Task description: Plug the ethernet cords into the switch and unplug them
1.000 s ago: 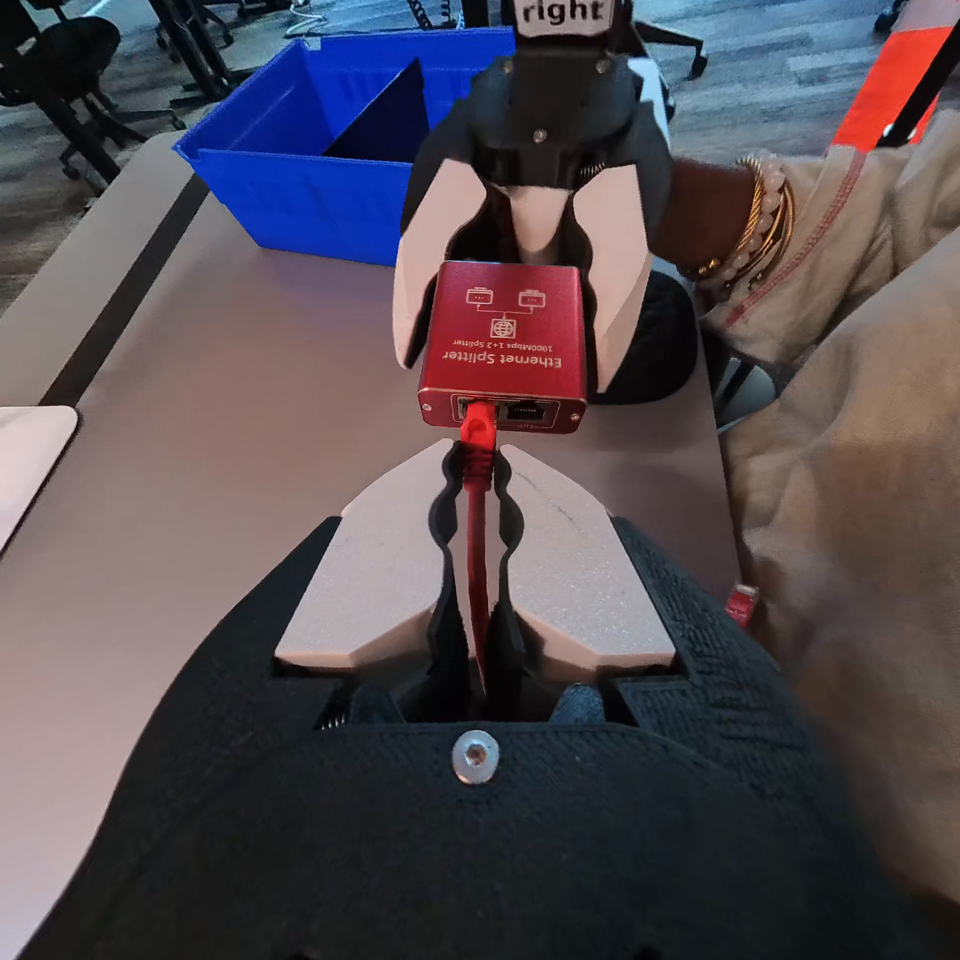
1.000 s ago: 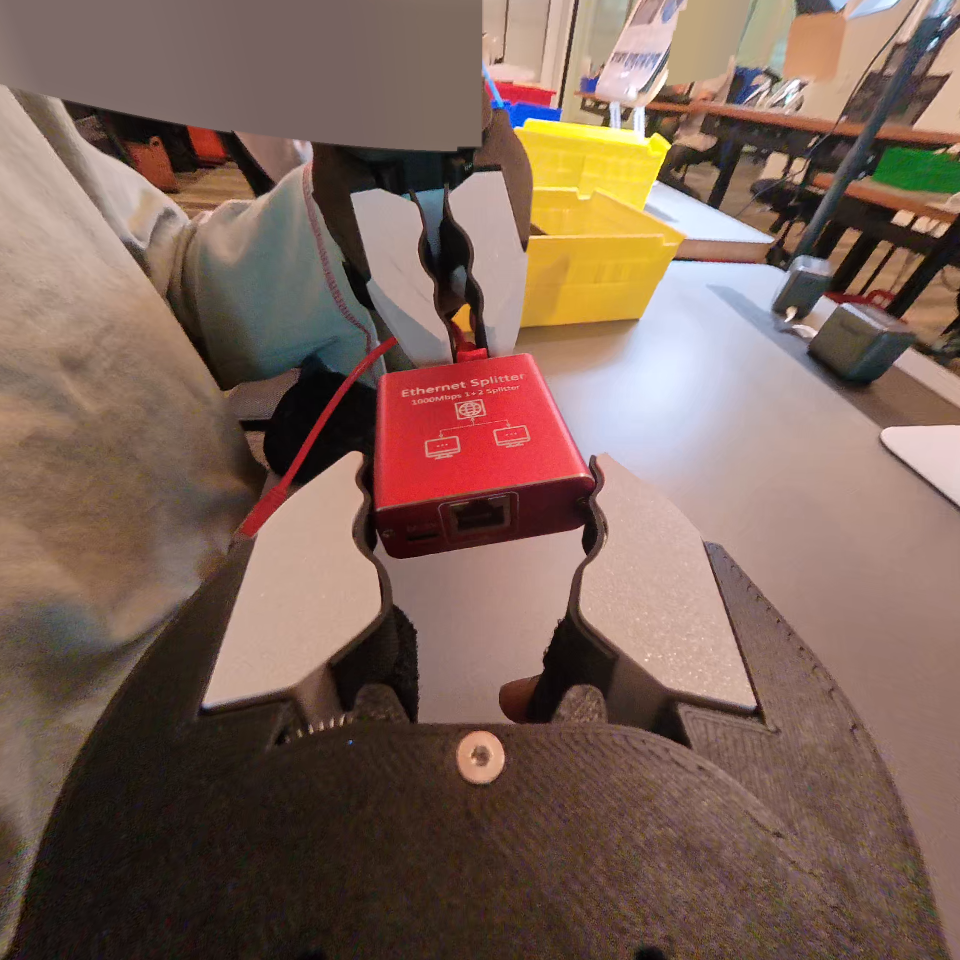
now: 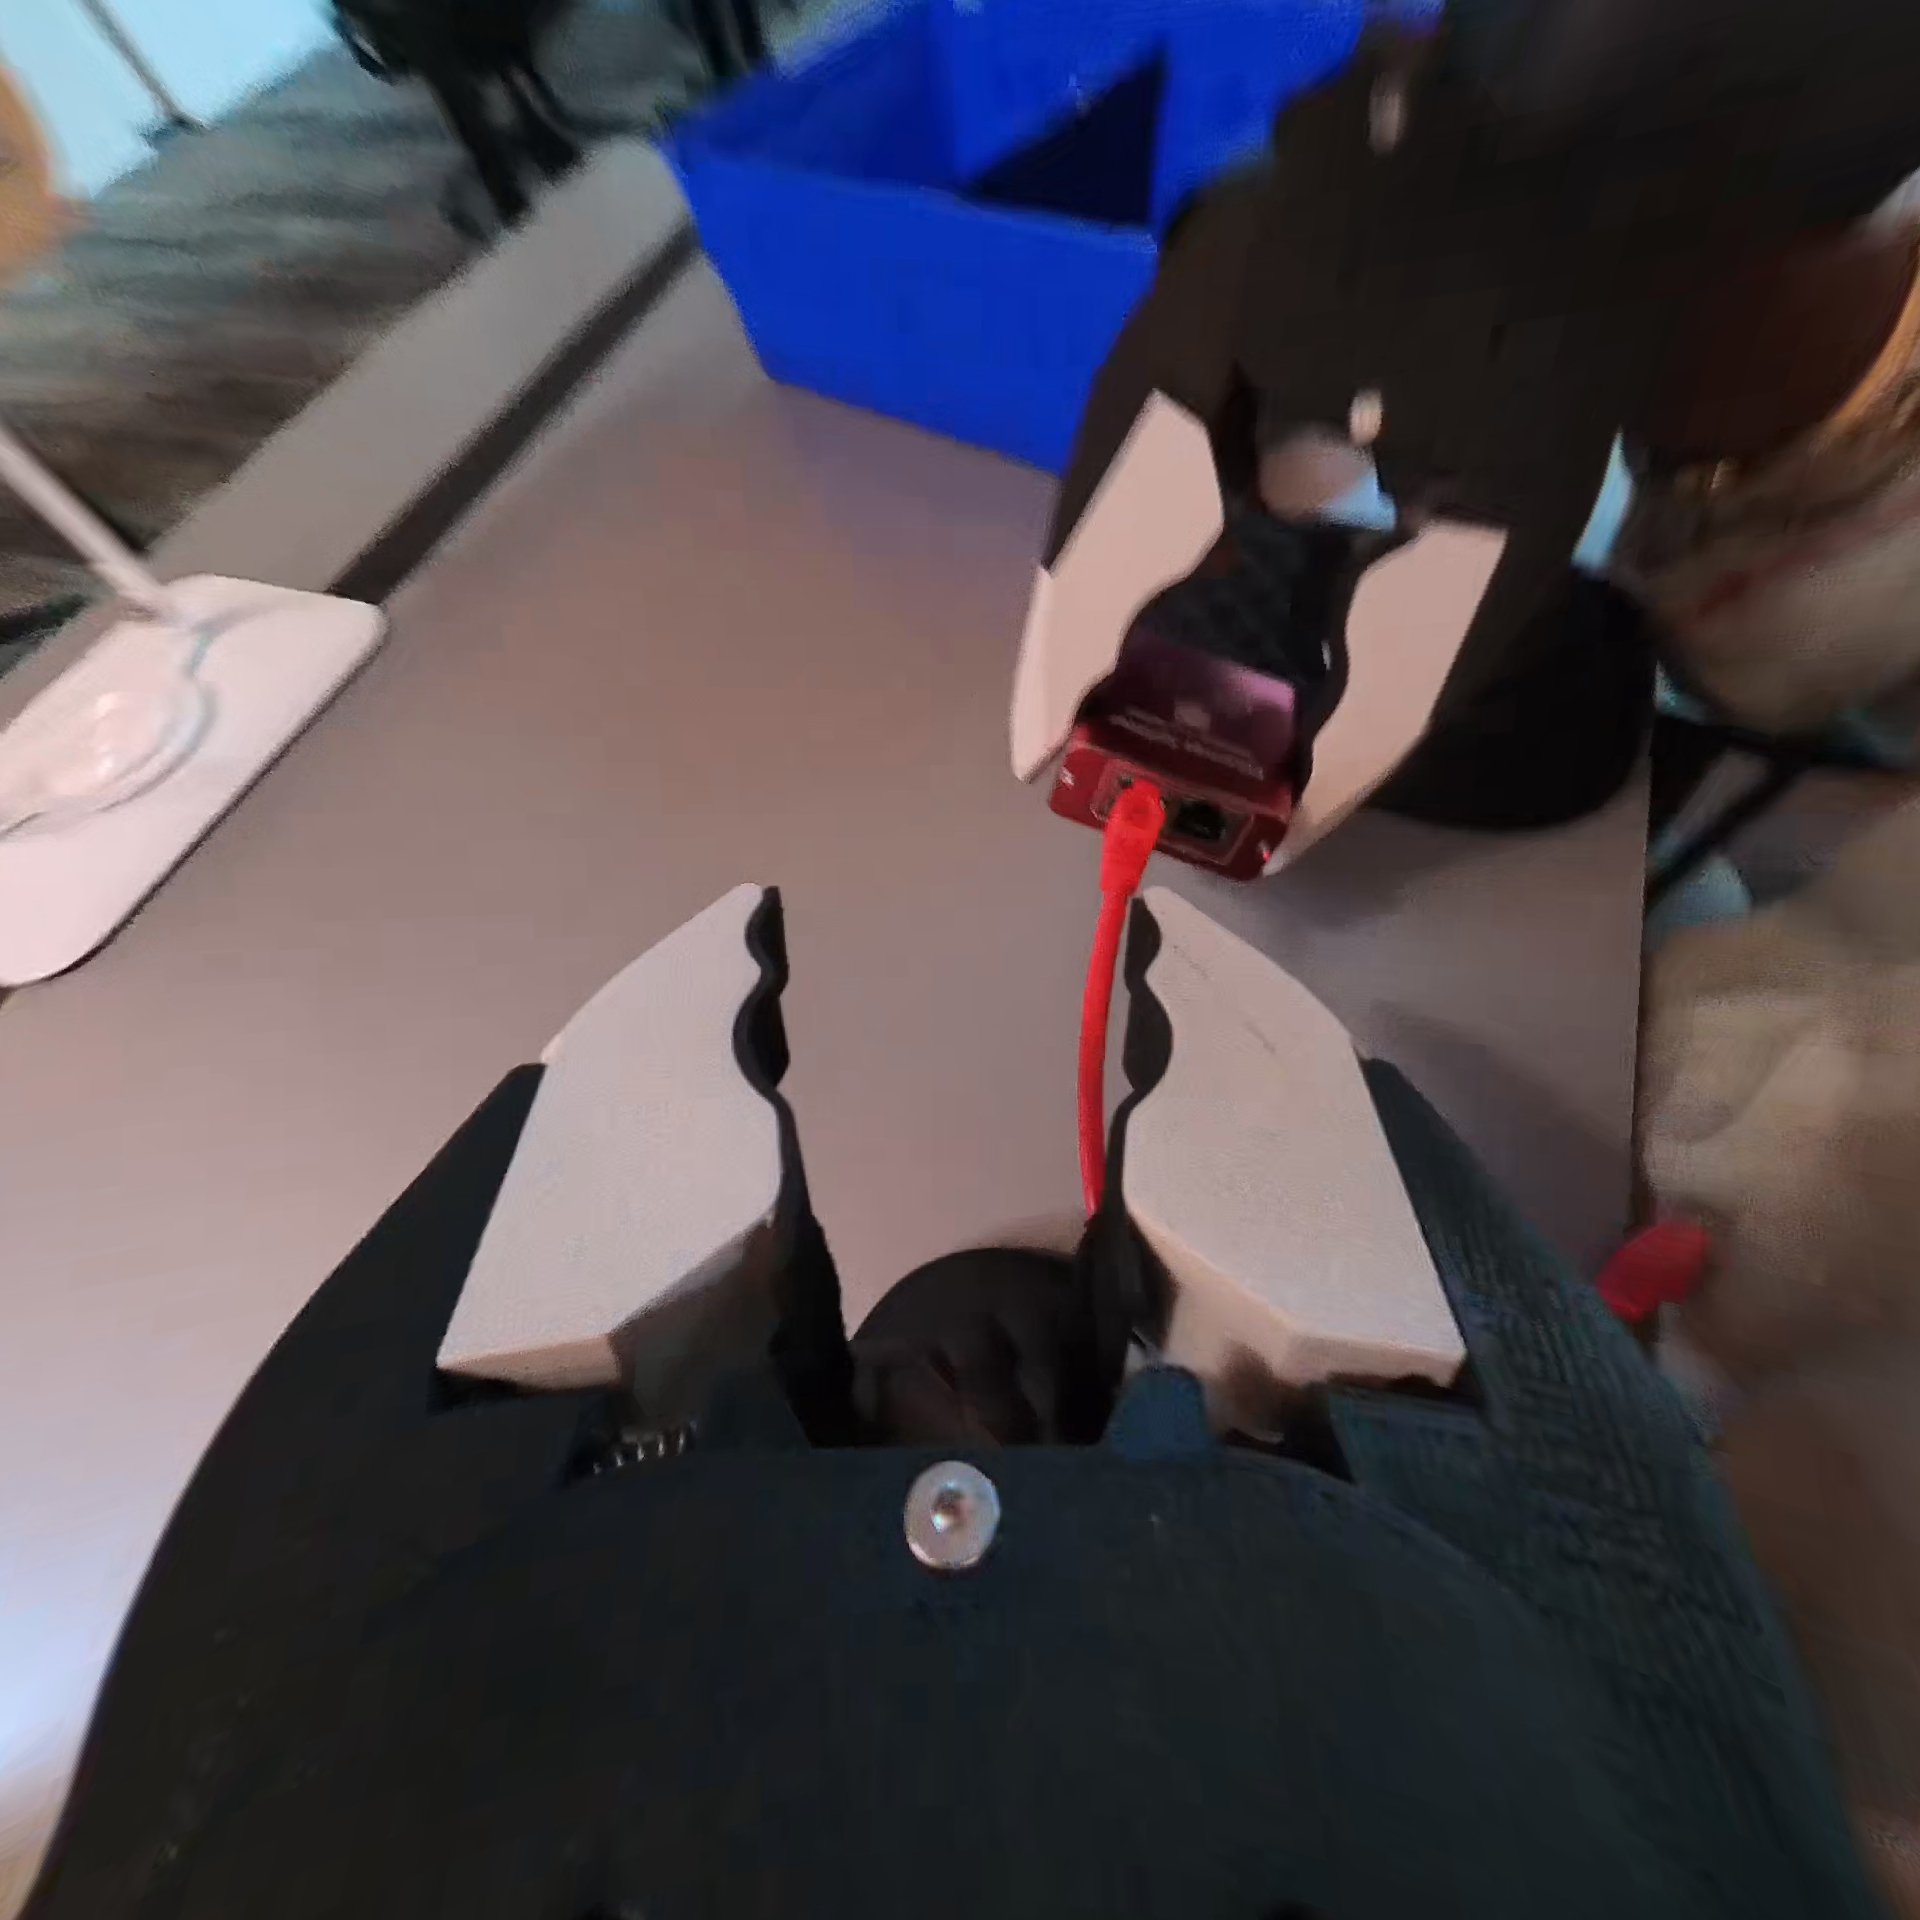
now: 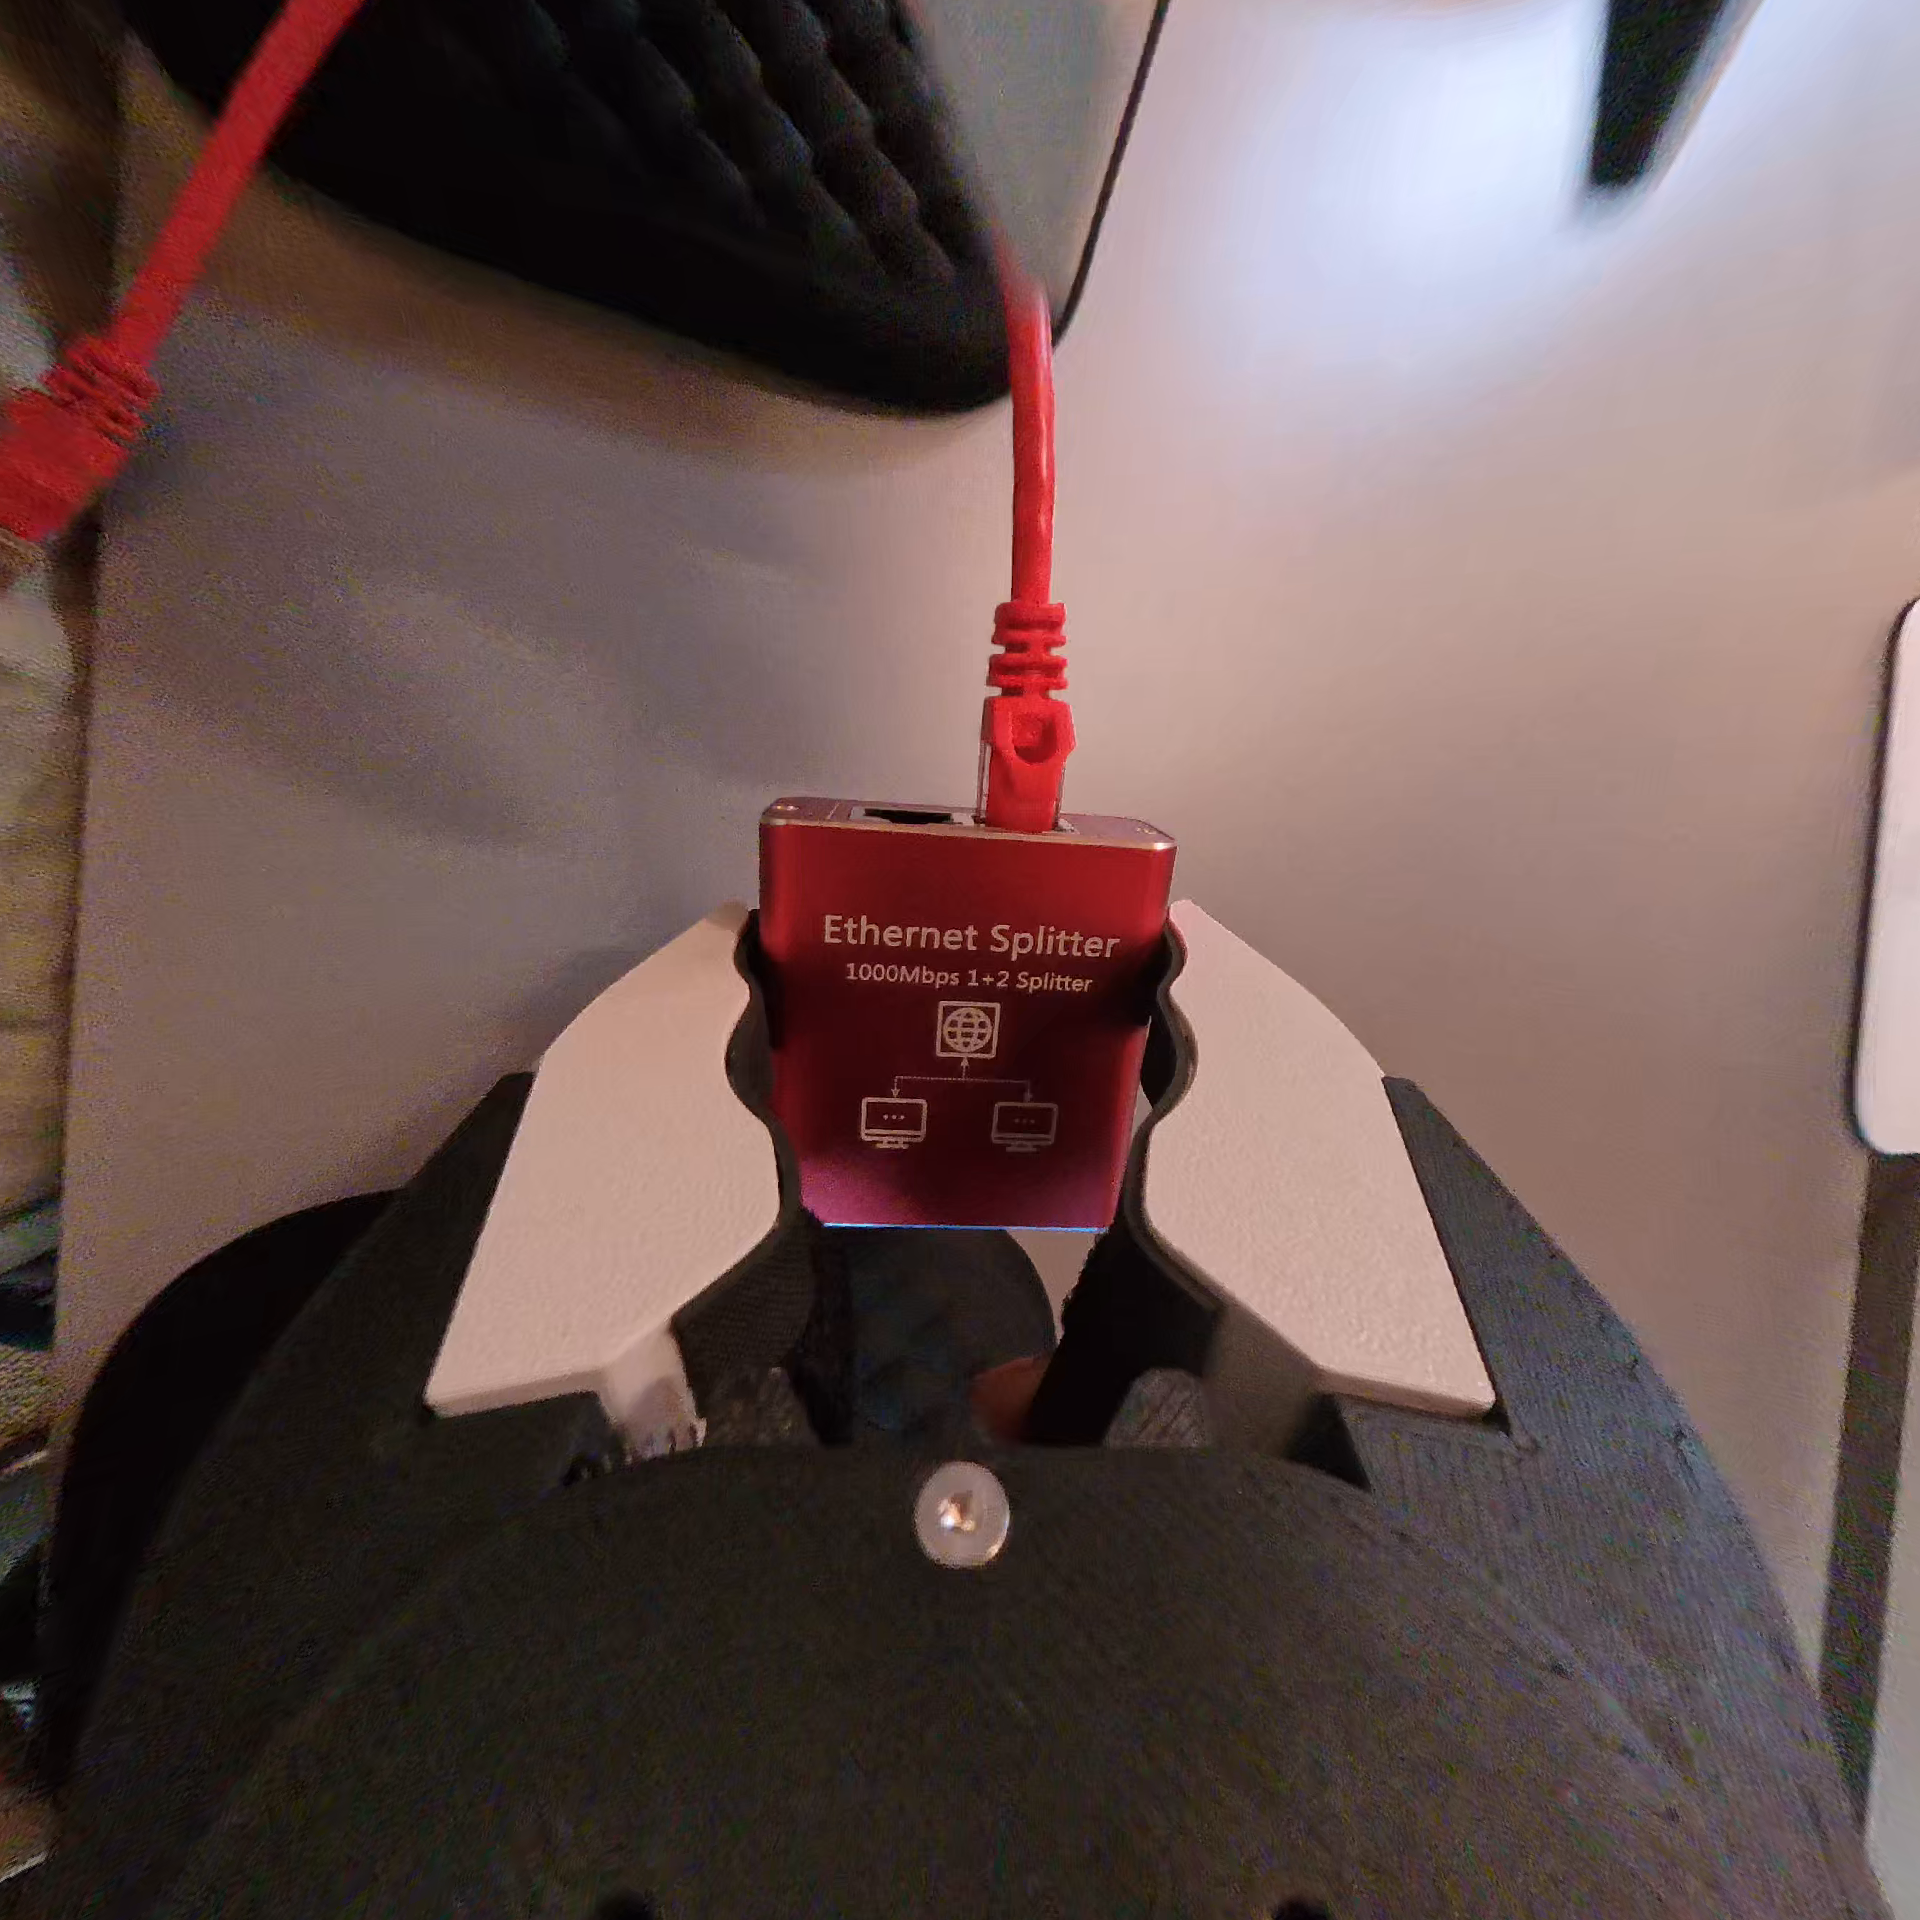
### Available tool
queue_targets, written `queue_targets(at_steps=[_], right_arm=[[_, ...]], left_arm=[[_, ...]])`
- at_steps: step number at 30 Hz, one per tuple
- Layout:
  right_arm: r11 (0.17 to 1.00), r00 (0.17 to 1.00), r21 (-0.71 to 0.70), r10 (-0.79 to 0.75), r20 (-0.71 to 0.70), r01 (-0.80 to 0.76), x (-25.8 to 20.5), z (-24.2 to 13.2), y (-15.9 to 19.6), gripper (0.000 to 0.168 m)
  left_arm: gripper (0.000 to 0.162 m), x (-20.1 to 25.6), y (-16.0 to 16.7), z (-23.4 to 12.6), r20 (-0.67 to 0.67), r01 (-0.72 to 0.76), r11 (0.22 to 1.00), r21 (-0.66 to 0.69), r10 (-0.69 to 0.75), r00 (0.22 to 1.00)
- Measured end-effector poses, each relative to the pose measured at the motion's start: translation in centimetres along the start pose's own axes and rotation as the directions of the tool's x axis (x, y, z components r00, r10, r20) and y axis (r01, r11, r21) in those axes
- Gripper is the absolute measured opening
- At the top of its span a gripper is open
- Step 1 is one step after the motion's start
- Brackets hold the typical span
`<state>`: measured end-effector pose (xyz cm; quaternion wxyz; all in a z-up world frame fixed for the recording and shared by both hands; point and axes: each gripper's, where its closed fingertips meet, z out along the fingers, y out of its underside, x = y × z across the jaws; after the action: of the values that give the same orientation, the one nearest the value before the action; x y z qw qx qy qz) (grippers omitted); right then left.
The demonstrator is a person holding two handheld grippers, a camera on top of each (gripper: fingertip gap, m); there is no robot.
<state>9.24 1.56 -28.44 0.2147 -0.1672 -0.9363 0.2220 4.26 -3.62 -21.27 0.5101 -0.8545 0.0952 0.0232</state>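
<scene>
Red cord [image 4: 1034, 499] is sitting plugged into the switch [image 4: 966, 1039], which the right hand-held gripper [image 4: 961, 935] is clamping; left hand-held gripper [image 3: 951, 914] is gaping wide, gripping nothing.

White printed wording and network icons (globe, two monitors) on the red switch [image 4: 966, 1029]
</scene>
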Motion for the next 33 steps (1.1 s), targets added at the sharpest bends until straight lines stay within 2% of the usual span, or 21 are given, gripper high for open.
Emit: queue_targets(at_steps=[3,6,12,19,26,33], right_arm=[[0.996,0.998,-0.065,0.064,0.014,-0.063,0.8,1.2,1.9,0.071],[0.985,0.992,-0.116,0.130,0.007,-0.128,2.0,2.3,3.5,0.071],[0.979,0.986,-0.140,0.160,0.054,-0.151,2.6,3.6,4.0,0.070],[0.972,0.969,-0.138,0.207,0.132,-0.189,2.2,4.1,3.7,0.071],[0.956,0.939,-0.163,0.274,0.208,-0.243,1.5,4.2,3.8,0.071],[0.955,0.937,-0.135,0.286,0.201,-0.263,1.4,4.1,3.8,0.071]], left_arm=[[0.062,-2.6,-1.1,-4.1,0.114,0.084,0.982,0.170,-0.105,0.988],[0.061,-4.2,-1.0,-7.9,0.203,0.100,0.966,0.237,-0.150,0.968],[0.060,-5.8,1.5,-12.6,0.370,0.060,0.986,0.158,-0.115,0.922],[0.052,-7.4,2.0,-16.3,0.460,0.062,0.979,0.194,-0.147,0.876],[0.050,-8.1,2.0,-20.2,0.498,0.082,0.962,0.262,-0.208,0.842],[0.051,-8.7,2.9,-21.8,0.547,0.089,0.966,0.242,-0.212,0.810]])
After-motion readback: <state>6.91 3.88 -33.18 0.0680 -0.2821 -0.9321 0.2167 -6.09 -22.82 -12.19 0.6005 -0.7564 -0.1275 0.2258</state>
